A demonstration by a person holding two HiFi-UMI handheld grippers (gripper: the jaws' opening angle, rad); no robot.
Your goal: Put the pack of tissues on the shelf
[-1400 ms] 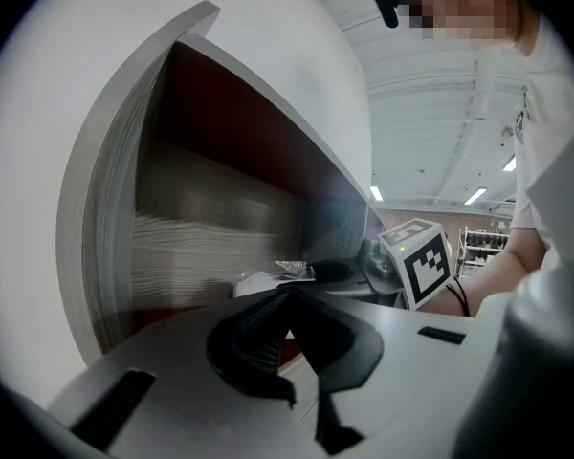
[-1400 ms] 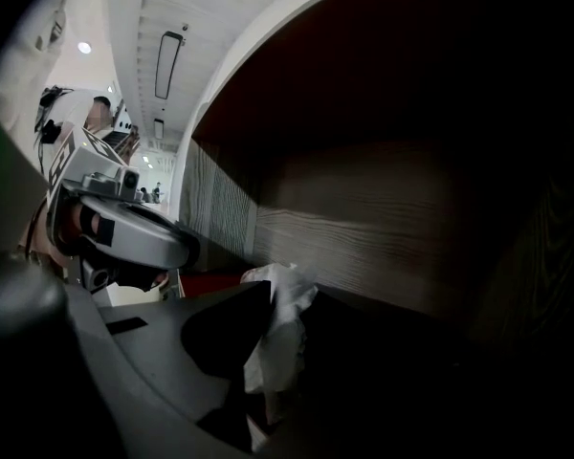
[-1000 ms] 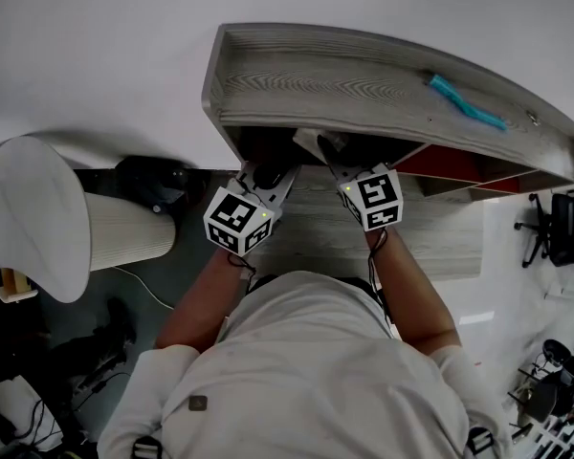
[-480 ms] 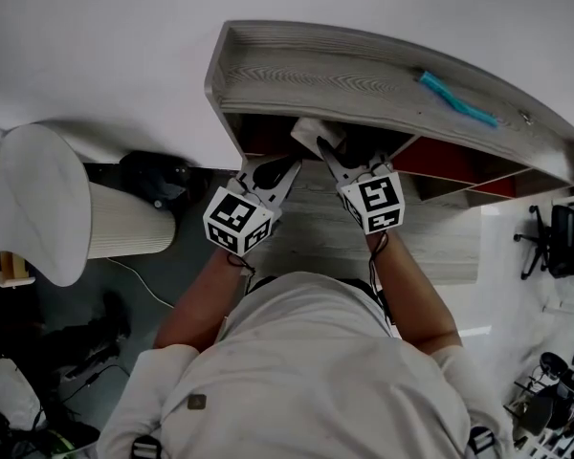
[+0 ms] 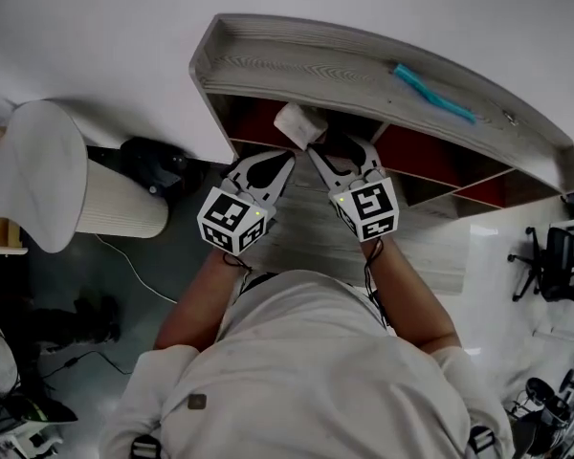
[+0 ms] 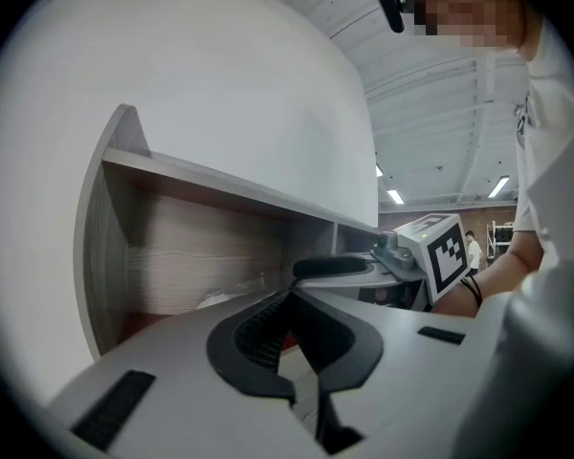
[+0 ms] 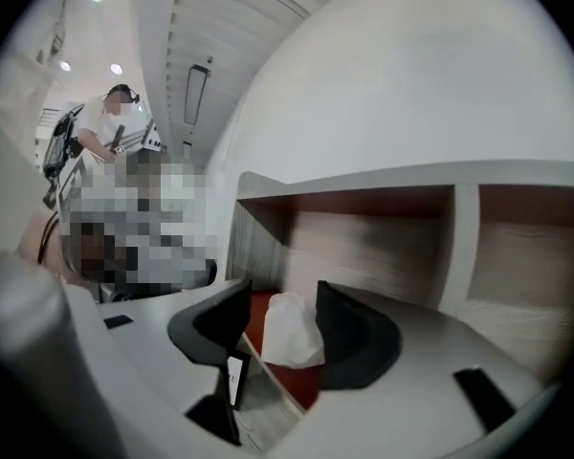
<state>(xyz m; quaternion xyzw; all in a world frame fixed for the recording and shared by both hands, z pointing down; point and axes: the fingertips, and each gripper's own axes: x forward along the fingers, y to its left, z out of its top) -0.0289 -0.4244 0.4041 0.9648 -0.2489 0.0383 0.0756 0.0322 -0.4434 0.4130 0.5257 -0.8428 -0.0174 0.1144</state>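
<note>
The white pack of tissues [image 5: 299, 125] lies on the red floor of the left compartment of the grey wooden shelf [image 5: 316, 65]. My right gripper [image 5: 338, 151] is just in front of it, jaws open. In the right gripper view the pack [image 7: 292, 331] shows in the gap of the right gripper [image 7: 282, 304], beyond the pads and free of them. My left gripper [image 5: 273, 161] hovers beside it at the compartment's mouth. In the left gripper view the tips of the left gripper [image 6: 289, 299] meet with nothing between them.
A teal strip [image 5: 430, 92] lies on the shelf's top board. A white round top [image 5: 29, 189] and a ribbed cylinder [image 5: 120, 213] stand to the left. More red-floored compartments [image 5: 421, 156] run to the right. An office chair [image 5: 555, 256] is at far right.
Both grippers have drawn back out of the compartment towards me. The tissue pack has come into view, resting on the shelf floor, no longer covered by the grippers.
</note>
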